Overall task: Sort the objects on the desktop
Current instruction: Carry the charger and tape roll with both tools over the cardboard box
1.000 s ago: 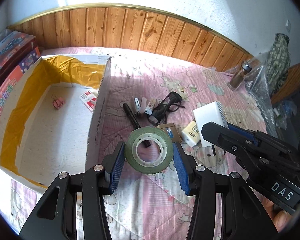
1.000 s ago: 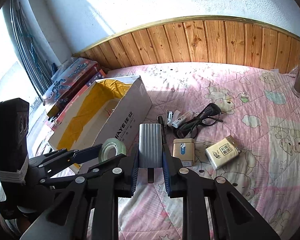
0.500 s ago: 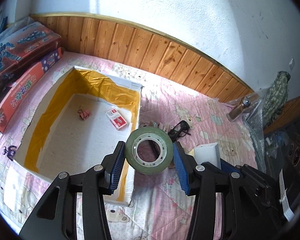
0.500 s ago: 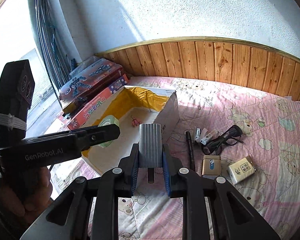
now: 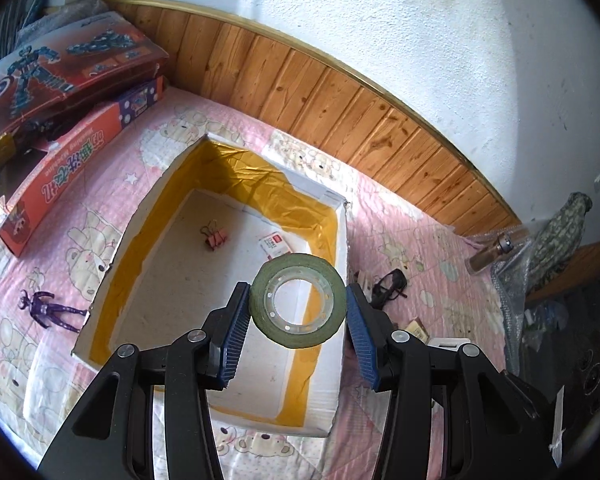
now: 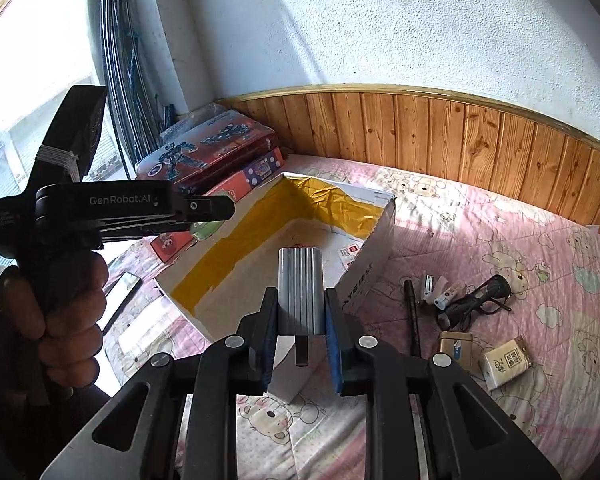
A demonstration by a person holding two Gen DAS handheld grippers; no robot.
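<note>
My left gripper (image 5: 298, 300) is shut on a green tape roll (image 5: 308, 338) and hangs above the right half of the open white box (image 5: 120, 280) with yellow-taped inner walls. A pink binder clip (image 5: 214, 238) and a small red-and-white packet (image 5: 276, 246) lie on the box floor. My right gripper (image 6: 300, 300) is shut on a grey ribbed block (image 6: 300, 280), above the near corner of the box (image 6: 368, 276). In the right wrist view the left gripper (image 6: 224, 210) shows side-on at the left, held by a hand, with the tape roll (image 6: 202, 228) mostly hidden behind it.
On the pink quilt right of the box lie a black pen (image 6: 412, 316), glasses (image 6: 476, 304), a gold box (image 6: 456, 350) and a cream packet (image 6: 506, 362). Toy boxes (image 5: 60, 68) are stacked at the back left. A purple figure (image 5: 48, 310) and a phone (image 6: 122, 292) lie left of the box.
Both grippers have moved left and upward, from above the loose items to above the box, each rolling a little. Tape roll and grey block stay gripped.
</note>
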